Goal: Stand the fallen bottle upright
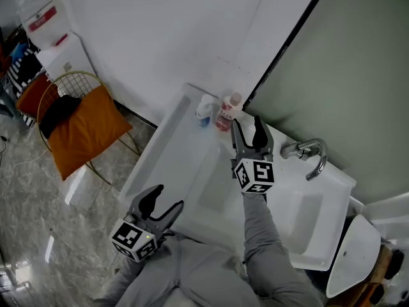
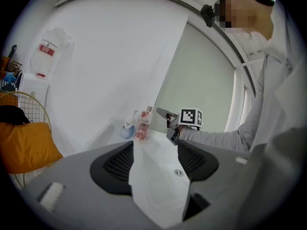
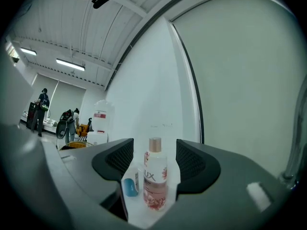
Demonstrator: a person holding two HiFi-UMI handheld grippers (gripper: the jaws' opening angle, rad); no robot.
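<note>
The pink bottle [image 1: 225, 115] stands straight up on the back corner of the white sink [image 1: 158, 147], close to the wall. Its cap is on top. A small white and blue bottle [image 1: 204, 110] stands just beside it, and I cannot tell if the two touch. The right gripper [image 1: 246, 123] is up in the air near the pink bottle and points at it. Its jaws are apart and nothing is in them. The bottle is a little past the tips, not touching them. The left gripper [image 1: 167, 197] is at the front edge of the sink, well apart from the bottles. Its jaws are also apart and hold nothing. A silver tap [image 1: 308, 153] sits at the far right side of the sink. An orange cushion [image 1: 80, 132] leans on a wire chair on the floor to the left.
</note>
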